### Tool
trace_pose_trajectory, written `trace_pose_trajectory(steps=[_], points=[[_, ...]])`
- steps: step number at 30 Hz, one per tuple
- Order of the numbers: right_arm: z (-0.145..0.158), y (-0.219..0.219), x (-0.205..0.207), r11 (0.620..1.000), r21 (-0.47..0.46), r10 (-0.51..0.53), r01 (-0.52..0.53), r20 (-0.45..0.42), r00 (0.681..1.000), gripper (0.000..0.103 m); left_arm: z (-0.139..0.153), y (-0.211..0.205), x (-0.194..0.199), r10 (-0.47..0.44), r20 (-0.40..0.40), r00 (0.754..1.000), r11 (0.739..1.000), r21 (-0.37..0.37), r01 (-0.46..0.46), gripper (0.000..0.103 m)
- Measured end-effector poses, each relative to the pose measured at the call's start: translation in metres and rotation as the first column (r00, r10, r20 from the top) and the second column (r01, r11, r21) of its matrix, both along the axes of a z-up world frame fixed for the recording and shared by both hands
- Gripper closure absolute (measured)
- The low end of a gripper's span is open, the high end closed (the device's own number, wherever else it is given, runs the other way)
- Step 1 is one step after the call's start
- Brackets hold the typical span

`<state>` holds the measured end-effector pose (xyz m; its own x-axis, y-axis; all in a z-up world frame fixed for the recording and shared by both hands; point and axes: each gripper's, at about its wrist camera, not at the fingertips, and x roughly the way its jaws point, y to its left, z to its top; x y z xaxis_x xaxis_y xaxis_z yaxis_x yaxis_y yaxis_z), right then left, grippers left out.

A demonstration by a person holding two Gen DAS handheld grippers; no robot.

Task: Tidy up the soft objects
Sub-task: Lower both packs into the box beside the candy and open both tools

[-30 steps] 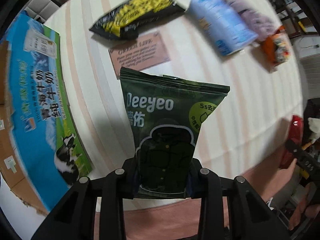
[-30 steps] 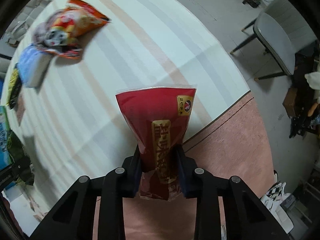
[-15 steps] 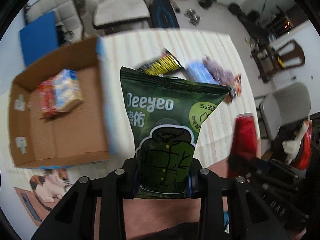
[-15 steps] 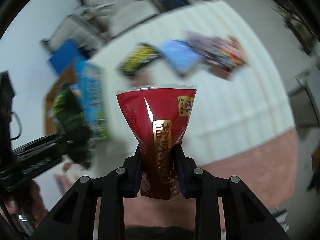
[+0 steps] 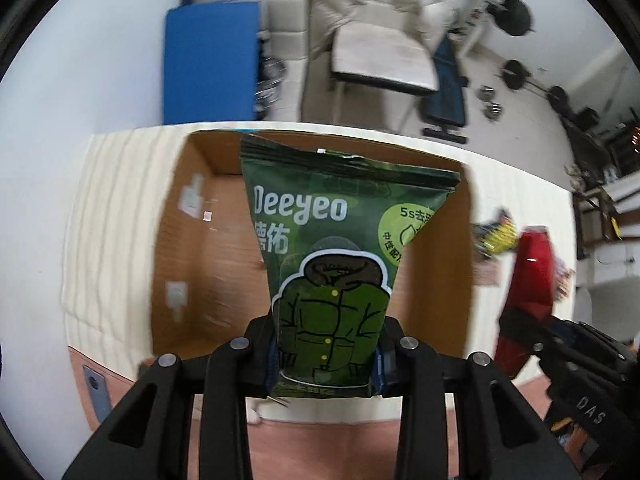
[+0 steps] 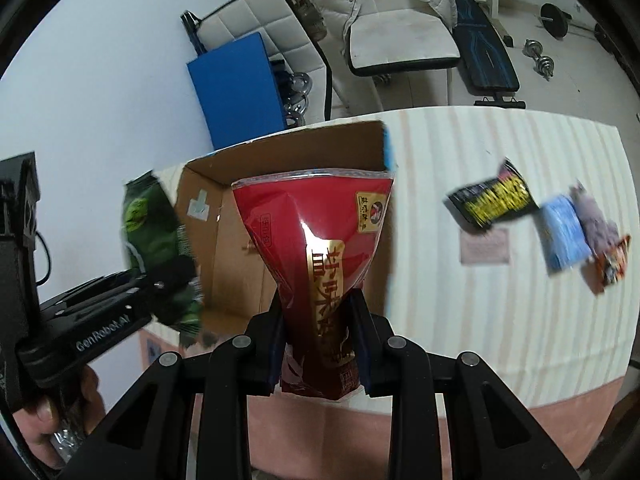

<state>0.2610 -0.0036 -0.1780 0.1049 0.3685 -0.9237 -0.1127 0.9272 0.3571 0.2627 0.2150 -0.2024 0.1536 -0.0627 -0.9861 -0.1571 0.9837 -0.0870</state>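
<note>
Left wrist view shows our left claw [image 5: 326, 354] closed on the lower third of a green Deeyeo packet [image 5: 340, 256], whose sides are pinched inward between the pads while the top flares out above. Ahead of that claw and below the packet lies the open cardboard box [image 5: 192, 248] on the striped table [image 5: 108, 216].

Our right claw [image 6: 318, 338] likewise grips a red snack bag [image 6: 316, 240] low down, its waist squeezed narrow between the jaws, with the same box [image 6: 236, 248] just beyond it and slightly to the left. Further right of this claw, well apart on the table, lie a black-and-yellow packet [image 6: 494, 200], a blue pack [image 6: 564, 238] and a purple pack [image 6: 596, 220] touching an orange bag [image 6: 612, 264].

We judge both held bags to be light, air-filled and crushable, with glossy film that could slip, so a hold low on the body, near the bottom seam, seems safest. Firm squeezing may burst or crumple them. Both should drop softly into the box.
</note>
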Motion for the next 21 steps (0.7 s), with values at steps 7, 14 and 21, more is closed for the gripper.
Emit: trace_pose_trajectory(steps=[7, 14, 21], points=[[-0.061, 0.041, 0.056, 0.993, -0.114, -0.043, 0.034, -0.074, 0.996, 0.072, -0.070, 0.056, 0.043, 0.029, -0.125, 0.992, 0.999, 0.048, -0.024, 0.072], [-0.117, 0.062, 0.086, 0.970, -0.242, -0.052, 0.024, -0.109, 0.993, 0.072, -0.123, 0.073, 0.070, 0.040, -0.217, 0.975, 0.998, 0.065, -0.027, 0.072], [-0.151, 0.067, 0.107, 0.943, -0.331, -0.075, 0.038, -0.100, 0.992, 0.054, -0.144, 0.080, 0.084, 0.062, -0.292, 0.954, 0.998, 0.008, -0.062, 0.065]])
